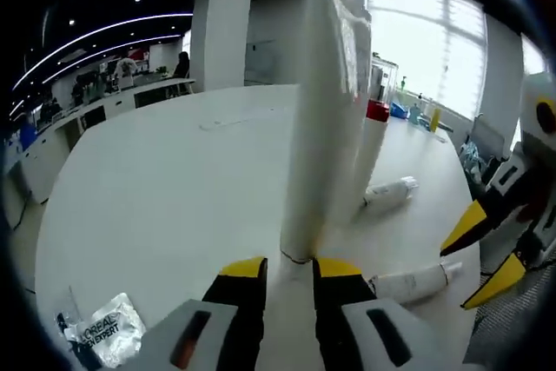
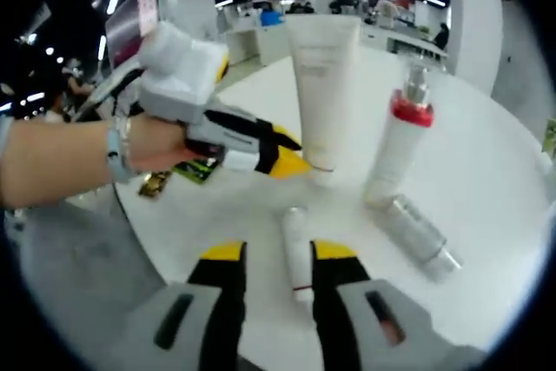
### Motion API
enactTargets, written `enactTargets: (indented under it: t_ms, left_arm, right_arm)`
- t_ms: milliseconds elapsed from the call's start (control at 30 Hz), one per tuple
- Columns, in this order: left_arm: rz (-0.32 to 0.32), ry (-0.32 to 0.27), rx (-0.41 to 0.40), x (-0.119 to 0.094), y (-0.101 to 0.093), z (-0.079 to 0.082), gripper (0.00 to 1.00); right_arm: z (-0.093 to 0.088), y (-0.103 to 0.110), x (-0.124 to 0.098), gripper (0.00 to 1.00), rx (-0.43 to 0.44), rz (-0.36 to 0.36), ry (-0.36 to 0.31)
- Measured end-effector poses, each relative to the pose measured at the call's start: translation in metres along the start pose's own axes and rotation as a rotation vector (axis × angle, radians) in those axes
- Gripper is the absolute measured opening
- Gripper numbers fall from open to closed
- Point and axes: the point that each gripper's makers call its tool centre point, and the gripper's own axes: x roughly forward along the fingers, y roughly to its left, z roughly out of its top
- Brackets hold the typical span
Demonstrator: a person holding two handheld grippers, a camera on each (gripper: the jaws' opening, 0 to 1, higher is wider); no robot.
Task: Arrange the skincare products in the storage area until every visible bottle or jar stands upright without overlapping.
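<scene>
A tall white tube (image 1: pixel 326 119) (image 2: pixel 323 76) stands on its cap on the white table (image 1: pixel 174 188). My left gripper (image 1: pixel 289 268) (image 2: pixel 295 154), held by a hand, has its jaws slightly apart with the tips right at the tube's base, and I see no grip on it. Just behind stands a white bottle with a red collar (image 1: pixel 375 115) (image 2: pixel 398 149). A small white tube (image 2: pixel 297 254) (image 1: pixel 413 282) lies flat between the jaws of my open right gripper (image 2: pixel 278 254) (image 1: pixel 486 254), which do not touch it. Another bottle with a silver body (image 2: pixel 421 232) (image 1: pixel 389 191) lies on its side.
Foil sachets (image 1: pixel 104 332) (image 2: pixel 187 171) lie near the table's edge by the left hand. Small items and a clear box (image 1: pixel 382 76) stand at the far side by the window. Desks and people show in the background.
</scene>
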Motion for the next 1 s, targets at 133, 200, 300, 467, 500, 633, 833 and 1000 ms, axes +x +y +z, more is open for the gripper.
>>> enactTargets:
  t_ms: [133,200,300,467,500,633,833,1000]
  left_arm:
    - [0.01,-0.013,-0.053,-0.001,-0.003,0.0,0.18]
    - [0.02,-0.025,-0.08,-0.003,-0.006,0.0,0.16]
    - [0.012,-0.055,-0.113,-0.004,-0.009,0.003,0.16]
    - [0.019,-0.043,-0.081,0.001,-0.012,0.004,0.16]
    - [0.019,-0.041,-0.078,0.001,-0.012,0.004,0.16]
    - [0.018,-0.042,-0.067,0.003,-0.011,0.004,0.16]
    - [0.004,-0.035,-0.024,0.004,-0.014,0.008,0.16]
    - [-0.003,-0.031,-0.007,0.008,-0.014,0.011,0.15]
  right_arm:
    - [-0.001,0.0,0.0,0.27,0.004,0.003,0.003]
    - [-0.001,0.001,0.0,0.26,0.01,0.007,0.004]
    - [-0.001,0.001,0.0,0.26,0.019,0.012,0.006]
    - [-0.001,0.002,0.001,0.26,0.016,0.016,0.006]
    - [-0.001,0.002,0.001,0.26,0.017,0.016,0.006]
    - [-0.001,0.002,0.0,0.26,0.022,0.018,0.005]
    - [-0.002,0.003,0.001,0.26,0.026,0.022,0.008]
    - [-0.001,0.004,0.001,0.26,0.03,0.026,0.005]
